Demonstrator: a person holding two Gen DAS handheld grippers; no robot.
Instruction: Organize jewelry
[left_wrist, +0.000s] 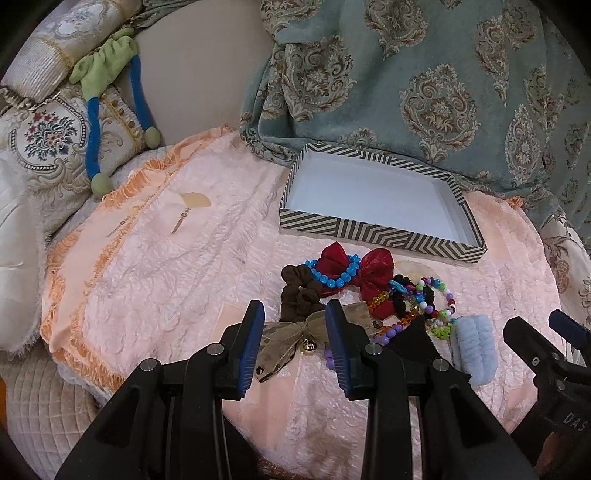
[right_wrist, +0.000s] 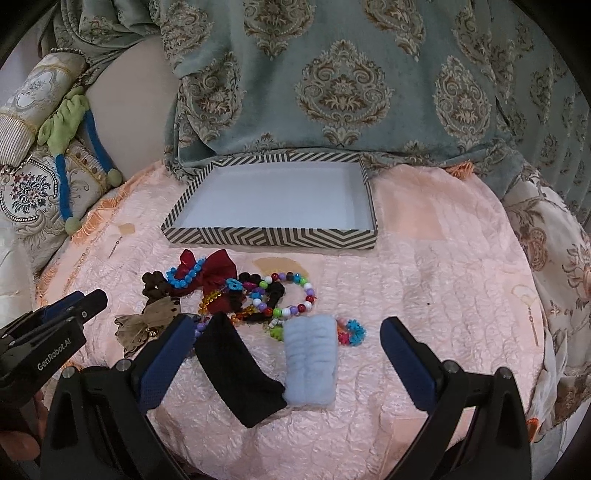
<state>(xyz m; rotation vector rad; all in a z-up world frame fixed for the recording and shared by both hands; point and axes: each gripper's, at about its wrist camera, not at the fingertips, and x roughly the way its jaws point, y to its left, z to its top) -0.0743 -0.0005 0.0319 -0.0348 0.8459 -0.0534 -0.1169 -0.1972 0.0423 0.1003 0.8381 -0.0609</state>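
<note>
A pile of jewelry and hair pieces lies on the pink cloth (left_wrist: 166, 280): a red bow (left_wrist: 373, 273), a blue bead bracelet (left_wrist: 332, 277), a brown scrunchie (left_wrist: 295, 295), a multicolour bead bracelet (right_wrist: 295, 295), a tan sheer bow (right_wrist: 144, 325), a black band (right_wrist: 236, 376) and a light blue fuzzy scrunchie (right_wrist: 310, 362). Behind the pile stands a striped box (right_wrist: 269, 236), white inside and holding nothing. My left gripper (left_wrist: 295, 308) hovers open above the tan bow (left_wrist: 284, 339), gripping nothing. My right gripper (right_wrist: 287, 320) stands wide open over the blue scrunchie and the black band.
Embroidered pillows (left_wrist: 48, 147) and a green-and-blue plush toy (left_wrist: 99, 96) lie at the left. A teal patterned fabric (right_wrist: 343, 88) hangs right behind the box. The cloth's orange fringe (left_wrist: 66, 295) marks its left edge. A person's hand shows at the lower left of the right wrist view.
</note>
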